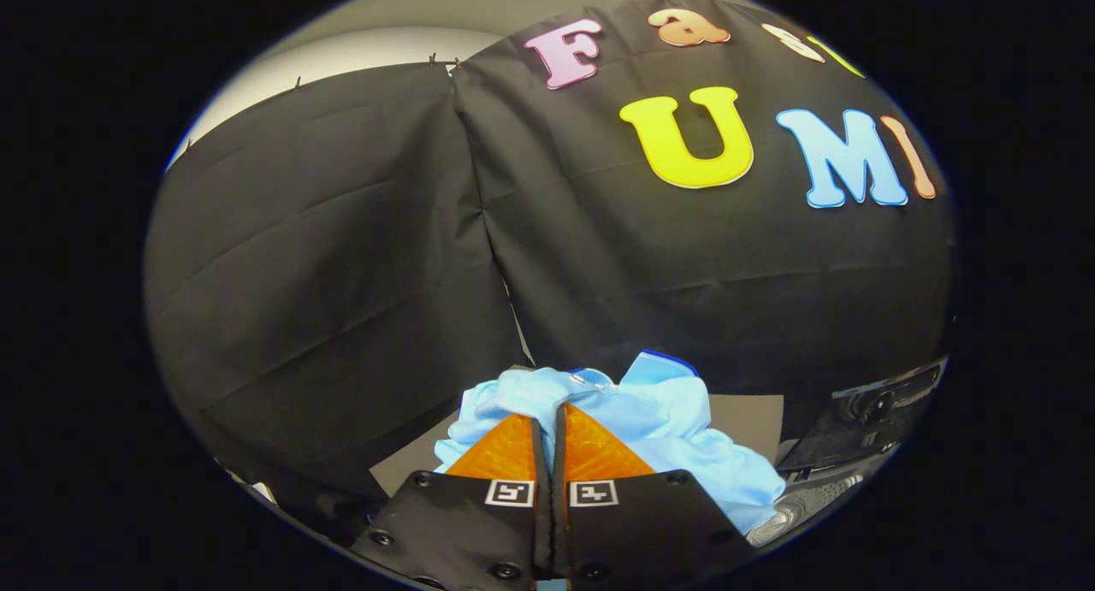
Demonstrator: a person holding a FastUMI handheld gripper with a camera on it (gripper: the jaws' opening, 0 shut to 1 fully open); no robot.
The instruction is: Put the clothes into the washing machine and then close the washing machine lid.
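A light blue garment (659,420) with a darker blue collar edge lies bunched around and just beyond my fingertips. My gripper (552,413) is shut on a fold of this cloth, and the jaws stand pressed nearly together with the fabric pinched between them. The garment spreads to both sides of the fingers and hangs down on the right. To the right of the fingers, low down, is part of the washing machine (873,420), a dark panel with a grey ribbed part (804,505) below it. Whether its lid is open I cannot tell.
A flat grey surface (748,420) shows behind the garment. Black cloth (342,257) of the booth walls stands close behind it, meeting at a corner straight ahead. A pale wall (359,52) rises above the cloth.
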